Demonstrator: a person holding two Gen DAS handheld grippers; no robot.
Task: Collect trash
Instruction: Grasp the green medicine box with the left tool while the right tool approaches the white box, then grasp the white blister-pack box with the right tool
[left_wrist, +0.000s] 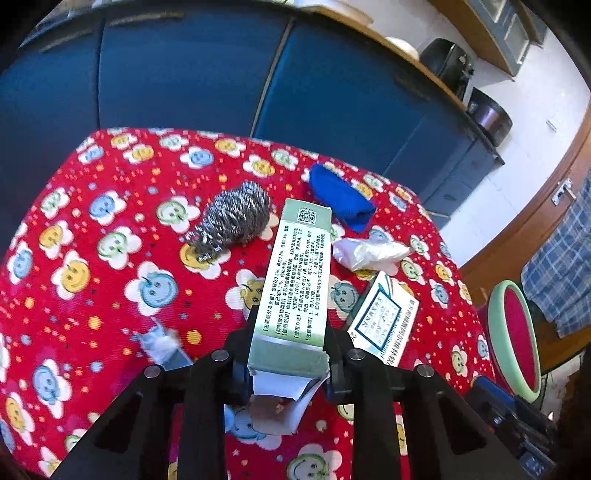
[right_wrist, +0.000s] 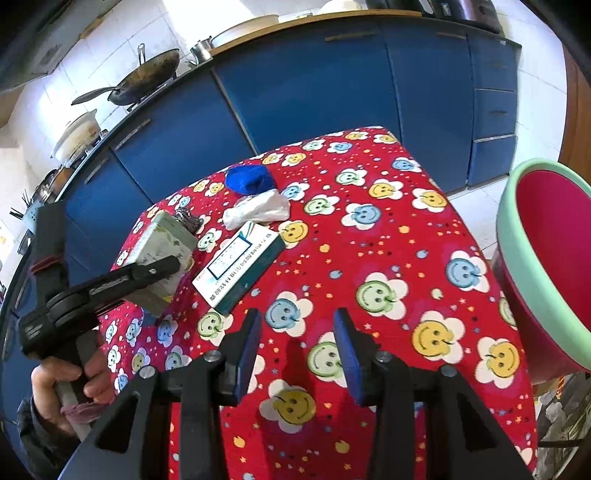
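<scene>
Your left gripper (left_wrist: 288, 343) pinches the green carton (left_wrist: 295, 280) mid-frame — trash bound for the basin (right_wrist: 546, 258) at right; your right gripper (right_wrist: 297, 332) hangs spread, empty.

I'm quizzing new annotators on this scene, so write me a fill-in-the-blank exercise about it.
1. The left tongs are shut on the long pale green printed ____.
2. The right tongs hang open and ____ above the red smiley-flower tablecloth.
3. The crumpled white plastic wrapper lies between the folded blue cloth and the flat white-and-teal carton, nearer the ____.
4. The round basin has a mint-green rim and a ____ inside.

Missing words: box; empty; cloth; red
</scene>
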